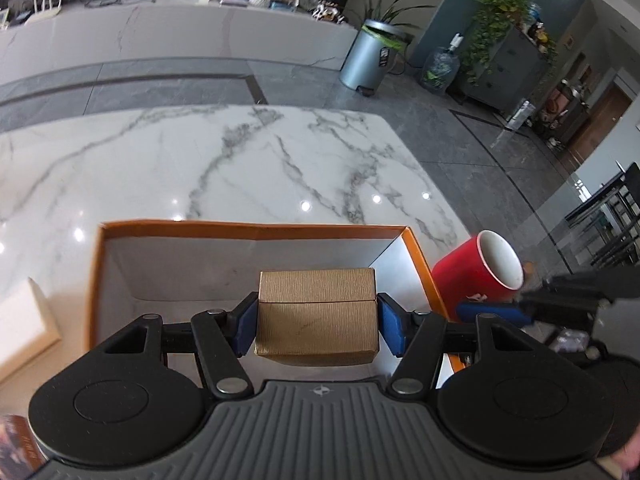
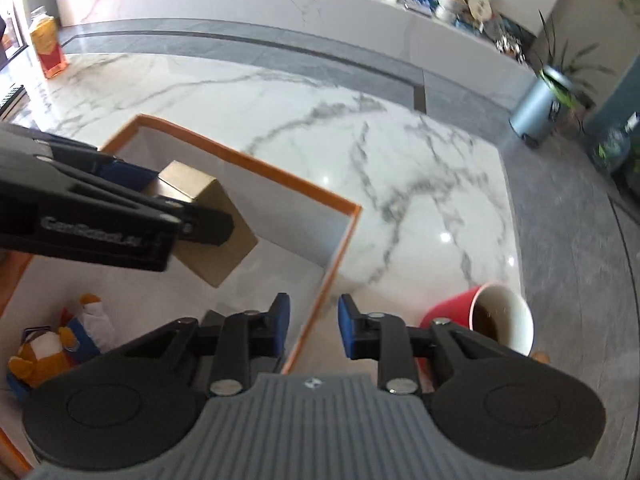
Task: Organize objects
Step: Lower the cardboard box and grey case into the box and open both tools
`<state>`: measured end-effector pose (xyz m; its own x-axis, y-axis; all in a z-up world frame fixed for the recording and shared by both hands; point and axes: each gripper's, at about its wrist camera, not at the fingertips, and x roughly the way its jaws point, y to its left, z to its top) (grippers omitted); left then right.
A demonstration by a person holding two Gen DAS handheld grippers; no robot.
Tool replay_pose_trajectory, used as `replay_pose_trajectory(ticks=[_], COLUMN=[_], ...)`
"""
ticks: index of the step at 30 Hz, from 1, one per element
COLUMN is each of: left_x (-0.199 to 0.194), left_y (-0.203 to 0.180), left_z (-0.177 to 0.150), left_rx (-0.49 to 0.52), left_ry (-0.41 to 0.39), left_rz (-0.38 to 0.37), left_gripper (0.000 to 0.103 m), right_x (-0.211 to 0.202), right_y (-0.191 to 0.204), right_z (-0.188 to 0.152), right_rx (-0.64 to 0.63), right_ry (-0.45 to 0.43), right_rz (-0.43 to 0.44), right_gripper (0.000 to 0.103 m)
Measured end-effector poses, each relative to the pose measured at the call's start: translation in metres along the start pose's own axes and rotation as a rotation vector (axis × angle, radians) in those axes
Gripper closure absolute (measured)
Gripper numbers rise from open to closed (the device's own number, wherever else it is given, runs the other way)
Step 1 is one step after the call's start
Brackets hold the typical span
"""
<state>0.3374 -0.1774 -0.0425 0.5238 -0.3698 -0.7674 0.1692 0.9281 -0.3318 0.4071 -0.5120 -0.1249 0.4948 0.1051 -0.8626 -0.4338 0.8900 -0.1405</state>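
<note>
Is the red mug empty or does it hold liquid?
Holds liquid: the right wrist view shows dark brown liquid inside the red mug, standing upright on the table.

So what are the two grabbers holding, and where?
The left gripper squeezes the gold box by its two sides. The right gripper holds nothing.

One orange-rimmed box (image 1: 420,256), one gold carton (image 1: 316,316), one red mug (image 1: 476,276), one plush toy (image 2: 44,356), two grippers (image 1: 316,320) (image 2: 310,326).
</note>
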Motion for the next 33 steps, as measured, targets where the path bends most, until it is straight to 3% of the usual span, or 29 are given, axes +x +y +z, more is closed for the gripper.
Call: replay_pose_trajectory(ticks=[9,12,15,20,26,29,33], left_x=[0.046,0.052,0.053,0.054,0.060,0.070,0.079], left_y=[-0.008,-0.012,-0.017,-0.027,-0.043,-0.042,-0.041], left_z=[0.002,0.002,0.002,0.007,0.001,0.003,-0.003], left_rx=[-0.046,-0.012,0.084,0.328,0.607,0.648,0.670], left_ry=[0.063,0.075,0.103,0.156,0.178,0.261,0.306], left_rz=[0.030,0.034,0.036,0.032,-0.022,-0.074,-0.045], left_gripper=[0.033,0.033,0.033,0.033,0.032,0.032,0.032], right_x=[0.031,0.032,0.033,0.037,0.041,0.039,0.039], right_y=[0.000,0.000,-0.001,0.002,0.006,0.007,0.010], right_z=[-0.013,-0.012,-0.012,-0.013,-0.014,-0.015,-0.015], right_rx=[0.010,0.003,0.007,-0.004,-0.018,-0.035,-0.052], right_ry=[0.021,0.023,0.024,0.030,0.051,0.060,0.069], right_rz=[0.049,0.055,0.061,0.063,0.063,0.070,0.060], right_gripper=[0.076,0.076,0.076,0.076,0.080,0.079,0.079])
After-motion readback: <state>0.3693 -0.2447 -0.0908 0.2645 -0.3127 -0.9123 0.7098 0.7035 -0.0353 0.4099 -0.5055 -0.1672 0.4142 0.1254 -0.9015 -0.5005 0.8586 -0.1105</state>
